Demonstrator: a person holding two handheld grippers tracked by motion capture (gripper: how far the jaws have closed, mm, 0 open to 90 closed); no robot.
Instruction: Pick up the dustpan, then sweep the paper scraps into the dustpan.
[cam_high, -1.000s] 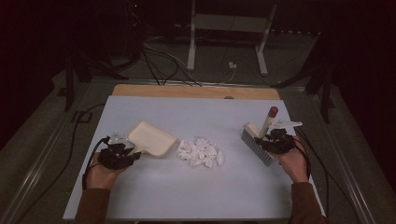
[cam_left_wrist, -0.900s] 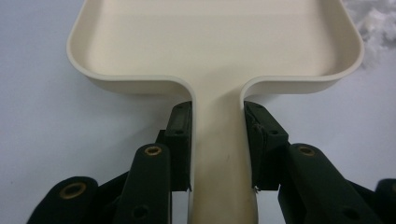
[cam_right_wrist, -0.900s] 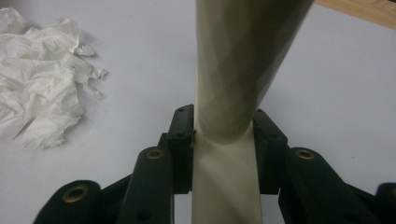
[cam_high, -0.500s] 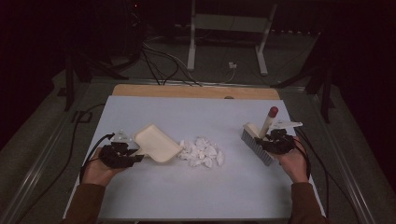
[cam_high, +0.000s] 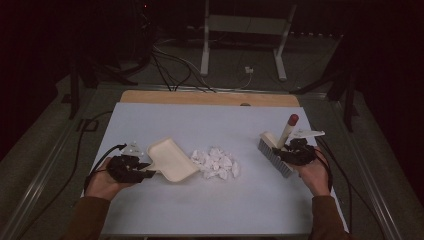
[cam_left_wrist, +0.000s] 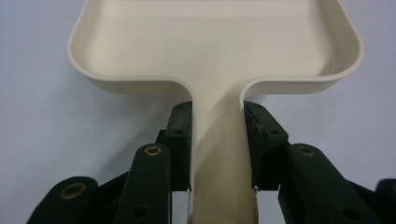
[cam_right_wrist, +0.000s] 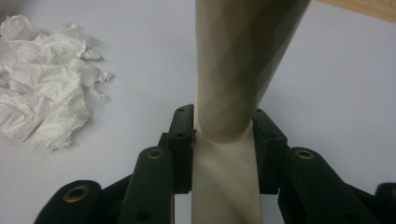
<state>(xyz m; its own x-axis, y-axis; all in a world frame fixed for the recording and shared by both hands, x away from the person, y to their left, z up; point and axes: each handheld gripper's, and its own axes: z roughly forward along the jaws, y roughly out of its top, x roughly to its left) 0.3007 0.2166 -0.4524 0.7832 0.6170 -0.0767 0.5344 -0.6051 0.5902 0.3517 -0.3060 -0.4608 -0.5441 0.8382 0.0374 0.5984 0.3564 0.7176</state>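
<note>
Resting on the pale blue-grey table (cam_high: 165, 215), a cream plastic dustpan (cam_high: 171, 160) is seen left of centre in the high view, its smooth shallow tray rimmed by a rounded lip and its open edge just beside a heap of crumpled white paper (cam_high: 216, 163) at the middle of the frame. No brand, label or writing can be read on any object. The dustpan's flat handle is clamped by the left gripper (cam_high: 142, 170), whose black jaws are pressed against both sides of the handle in the left gripper view (cam_left_wrist: 218, 140). At the right of the high view a hand brush (cam_high: 275, 150) is held by the right gripper (cam_high: 292, 152): a row of grey bristles lies on the table, and a cream handle with a dark red tip rises toward the upper right. In the right gripper view the jaws (cam_right_wrist: 224, 140) are closed on that tapering, glossy handle, and the paper's torn, creased texture is shown at the upper left, a detail blurred from above. A strip of bare wood (cam_high: 210, 98) along the table's far edge is shown in the high view.
</note>
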